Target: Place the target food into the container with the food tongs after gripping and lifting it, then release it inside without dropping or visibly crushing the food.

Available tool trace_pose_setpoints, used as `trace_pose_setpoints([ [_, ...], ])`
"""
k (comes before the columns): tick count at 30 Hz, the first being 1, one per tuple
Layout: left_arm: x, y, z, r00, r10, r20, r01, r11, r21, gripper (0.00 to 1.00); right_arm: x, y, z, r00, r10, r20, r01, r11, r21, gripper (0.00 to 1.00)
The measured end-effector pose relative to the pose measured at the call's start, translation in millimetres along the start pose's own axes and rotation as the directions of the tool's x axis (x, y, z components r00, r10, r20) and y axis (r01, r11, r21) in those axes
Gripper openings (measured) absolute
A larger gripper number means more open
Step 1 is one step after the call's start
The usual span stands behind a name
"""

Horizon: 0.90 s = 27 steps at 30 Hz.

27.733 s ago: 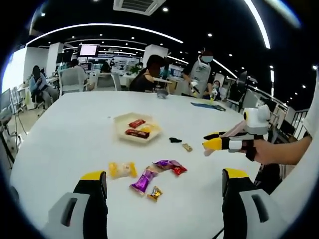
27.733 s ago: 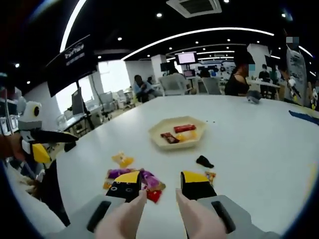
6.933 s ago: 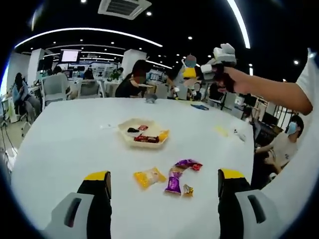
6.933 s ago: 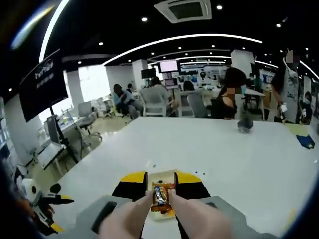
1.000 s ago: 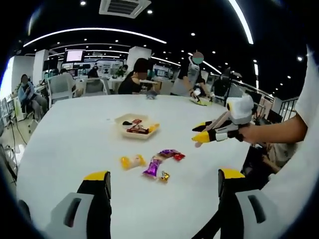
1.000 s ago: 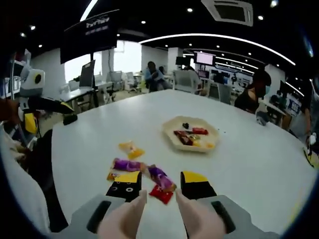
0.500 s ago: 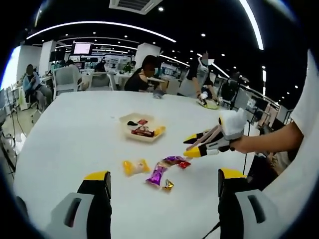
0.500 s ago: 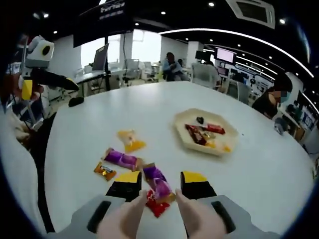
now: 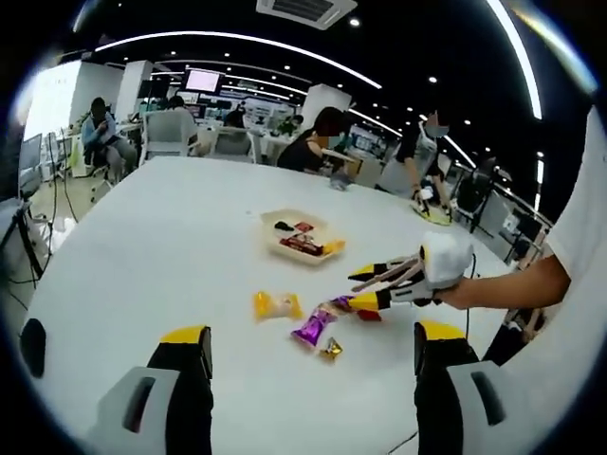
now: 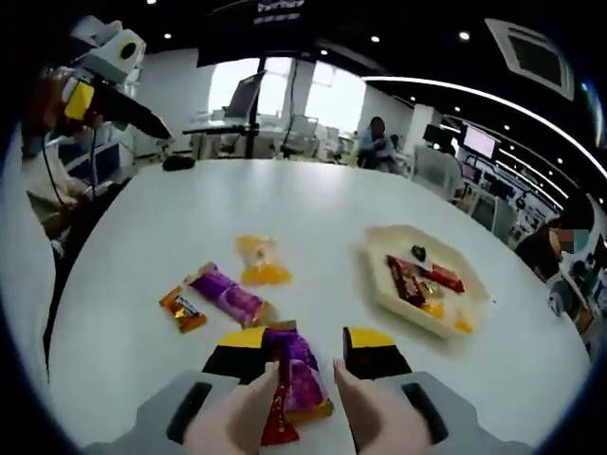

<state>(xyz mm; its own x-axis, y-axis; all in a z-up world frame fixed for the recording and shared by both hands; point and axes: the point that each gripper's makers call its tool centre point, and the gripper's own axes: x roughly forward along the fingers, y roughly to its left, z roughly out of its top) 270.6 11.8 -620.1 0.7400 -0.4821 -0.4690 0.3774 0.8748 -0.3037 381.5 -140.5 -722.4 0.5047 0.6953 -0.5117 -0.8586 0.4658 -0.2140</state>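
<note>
On the white bench [image 10: 313, 204], the right tool [image 10: 302, 353] has its tips apart on either side of a purple candy [image 10: 296, 372] that lies over a red one [image 10: 275, 427], not clamped on it as far as shows. The tray [image 10: 379, 275] sits farther right with several sweets inside, while another purple candy [image 10: 228, 296], an orange one [image 10: 182, 309] and a yellow one [image 10: 258, 260] lie to the left. The left tool [image 9: 311, 346] hangs well above the near bench, wide apart and empty.
</note>
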Motion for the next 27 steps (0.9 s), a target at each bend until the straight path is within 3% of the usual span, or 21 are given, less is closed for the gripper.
trace_pose_setpoints([
  [1,-1,2.4,1.5,1.0,0.009,-0.001,-0.009,1.0,-0.007,0.88,2,-2,0.8,1.0,0.003,0.011,-0.003,0.999,0.045,0.3],
  [4,-4,5.0,6.6,0.999,0.023,0.023,-0.023,1.0,-0.014,0.88,4,-1,0.2,1.0,0.011,0.017,-0.012,0.999,0.053,0.3],
  [10,-7,2.0,0.3,1.0,0.025,0.015,-0.024,0.999,-0.026,0.87,5,6,-4.0,0.999,0.035,0.007,-0.036,0.996,0.08,0.3],
  [15,-19,6.5,-0.5,0.999,0.049,0.019,-0.048,0.999,-0.018,0.87,7,4,-7.8,0.999,0.031,0.016,-0.034,0.972,0.235,0.29],
  [19,-26,10.4,-2.1,0.997,0.067,0.024,-0.066,0.997,-0.041,0.86,8,2,-12.0,0.999,0.034,0.021,-0.038,0.969,0.245,0.28],
  [25,-33,12.6,-3.8,0.994,0.105,0.039,-0.103,0.993,-0.055,0.83,8,-5,-11.7,1.0,0.018,0.019,-0.023,0.946,0.324,0.26],
  [27,-33,9.8,-7.9,0.994,0.105,0.039,-0.103,0.992,-0.071,0.83,8,-1,-11.2,0.999,0.027,0.019,-0.031,0.955,0.294,0.26],
])
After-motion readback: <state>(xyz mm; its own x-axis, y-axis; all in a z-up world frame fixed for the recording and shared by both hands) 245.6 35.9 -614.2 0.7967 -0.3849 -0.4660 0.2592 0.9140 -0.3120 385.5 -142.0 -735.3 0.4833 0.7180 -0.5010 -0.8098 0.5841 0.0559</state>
